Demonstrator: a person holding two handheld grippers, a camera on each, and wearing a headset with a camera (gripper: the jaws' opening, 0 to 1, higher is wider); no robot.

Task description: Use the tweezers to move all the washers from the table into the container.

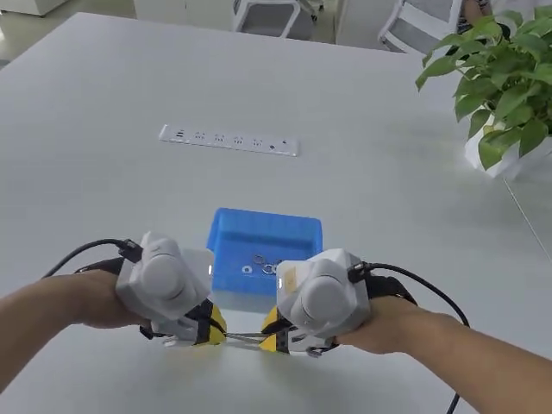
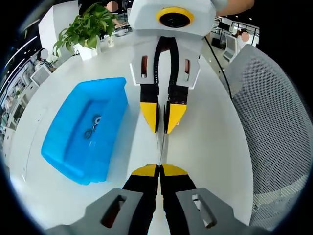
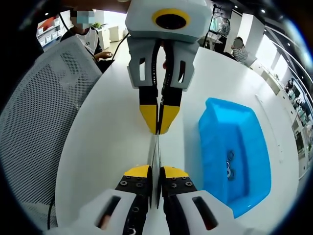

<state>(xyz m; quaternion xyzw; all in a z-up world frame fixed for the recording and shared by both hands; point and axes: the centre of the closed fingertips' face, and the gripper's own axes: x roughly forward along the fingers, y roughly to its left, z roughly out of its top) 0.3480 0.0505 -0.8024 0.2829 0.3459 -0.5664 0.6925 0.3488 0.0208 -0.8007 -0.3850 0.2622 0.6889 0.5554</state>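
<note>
In the head view the two grippers are at the bottom of the frame, one in each hand, with their tips pointing at each other. The left gripper is on the left and the right gripper is on the right. Thin metal tweezers run between them, low over the white table. Both pairs of jaws are closed on the tweezers, one pair at each end.

In the left gripper view, the left gripper comes up from the bottom and the right gripper hangs down from the top. The tweezers make a thin line in the middle.

In the right gripper view, the right gripper is at the bottom and the left gripper is at the top. The tweezers join them.

The blue box sits just above the grippers, in the lower middle of the head view. A few small washers lie together on its floor.

The blue box is on the left side of the left gripper view, with the washers inside. The blue box is on the right side of the right gripper view, and the washers lie in it.

A white power strip lies higher up. A green plant stands in the upper right corner.
</note>
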